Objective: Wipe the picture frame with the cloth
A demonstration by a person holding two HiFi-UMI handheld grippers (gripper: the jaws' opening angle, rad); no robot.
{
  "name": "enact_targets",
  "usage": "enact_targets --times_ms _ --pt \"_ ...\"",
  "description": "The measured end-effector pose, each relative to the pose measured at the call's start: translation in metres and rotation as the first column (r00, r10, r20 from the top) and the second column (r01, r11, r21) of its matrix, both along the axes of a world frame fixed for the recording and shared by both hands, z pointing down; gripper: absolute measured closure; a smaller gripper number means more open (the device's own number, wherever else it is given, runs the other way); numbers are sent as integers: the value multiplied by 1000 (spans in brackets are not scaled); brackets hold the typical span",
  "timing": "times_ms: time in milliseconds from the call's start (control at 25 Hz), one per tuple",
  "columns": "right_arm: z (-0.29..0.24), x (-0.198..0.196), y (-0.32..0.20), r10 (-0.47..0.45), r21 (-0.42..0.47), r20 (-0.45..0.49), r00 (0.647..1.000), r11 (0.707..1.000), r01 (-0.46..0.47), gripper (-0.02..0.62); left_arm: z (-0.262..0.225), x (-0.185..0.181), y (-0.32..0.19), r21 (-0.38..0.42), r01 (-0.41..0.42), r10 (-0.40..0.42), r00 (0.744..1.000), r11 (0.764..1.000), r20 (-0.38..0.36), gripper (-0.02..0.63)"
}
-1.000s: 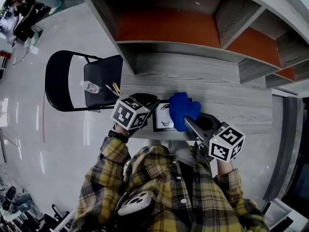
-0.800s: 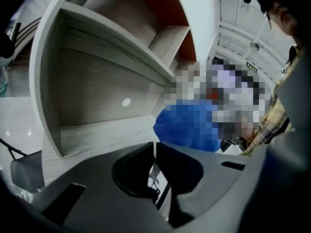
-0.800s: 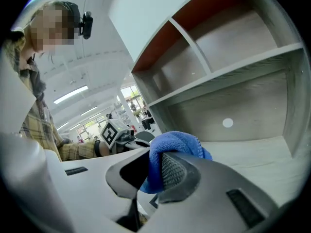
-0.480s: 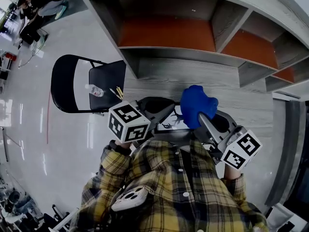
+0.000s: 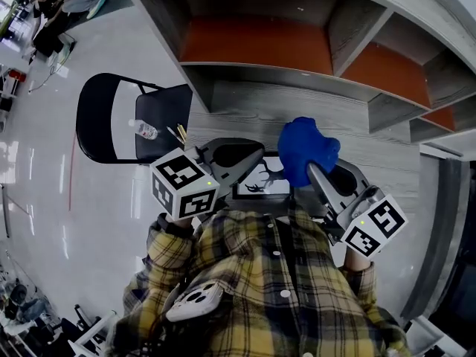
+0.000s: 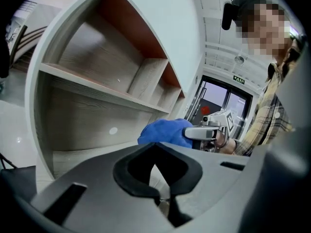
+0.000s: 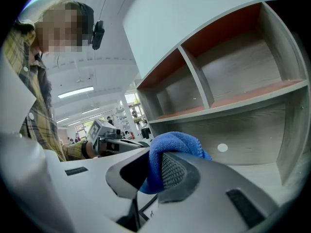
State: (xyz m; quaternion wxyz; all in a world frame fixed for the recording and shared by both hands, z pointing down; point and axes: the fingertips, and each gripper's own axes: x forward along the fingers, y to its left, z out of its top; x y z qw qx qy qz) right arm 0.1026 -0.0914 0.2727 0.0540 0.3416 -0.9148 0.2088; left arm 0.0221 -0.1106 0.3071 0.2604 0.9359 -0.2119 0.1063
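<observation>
**Frame held, cloth poised**

L gripper (image 5: 238, 158) is pressed shut, apparently on the 9 o'clock edge of the picture frame (image 5: 262, 181), held over the grey desk (image 5: 372, 151) near the chest. Blue cloth (image 5: 306, 149) is pinched by R gripper (image 5: 316, 175) at the frame's 1 o'clock; contact can't be told. Frame is judged stiff, light, w/ slick fragile face: to be gripped by the rim only.

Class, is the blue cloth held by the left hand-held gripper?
No: the right hand-held gripper is the one clamped on the blue cloth.
</observation>
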Motion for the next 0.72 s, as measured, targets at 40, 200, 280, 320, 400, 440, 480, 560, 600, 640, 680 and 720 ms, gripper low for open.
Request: enact_targets --times_ms 40,200,280,320,400,440,480,560,600,640,680,720 --pt "1 0 0 -3 1 -2 1000 1000 3 546 0 -1 0 2 7 -7 1000 1000 2 600" --pt "2 -1 0 -12 3 -2 1000 1000 12 546 0 -2 -1 6 24 -24 1000 1000 1 600" --pt "2 1 0 -14 2 -4 1000 1000 14 546 -1 0 -2 10 24 -24 1000 1000 4 600" --pt "3 2 1 -15 2 -5 1000 1000 15 546 -1 1 -2 12 24 -24 1000 1000 6 600" --pt "3 3 0 -15 2 -5 1000 1000 15 546 -2 1 -2 14 24 -24 1000 1000 7 600" --pt "3 3 0 -14 2 -4 1000 1000 14 546 -2 2 -2 14 25 -25 1000 1000 6 600" --pt "3 3 0 -12 3 -2 1000 1000 12 546 -2 2 -2 14 25 -25 1000 1000 5 600" --pt "3 3 1 -10 3 2 1000 1000 10 546 -1 2 -1 15 24 -25 1000 1000 4 600" --pt "3 3 1 -9 3 3 1000 1000 9 546 -1 3 0 15 24 -24 1000 1000 3 600" --pt "3 3 1 -8 3 4 1000 1000 8 546 -1 3 0 14 23 -23 1000 1000 2 600" --pt "2 2 1 -9 3 6 1000 1000 9 546 -1 3 0 13 22 -22 1000 1000 0 600" --pt "2 2 1 -9 3 8 1000 1000 9 546 0 3 1 12 22 -22 1000 1000 -1 600"
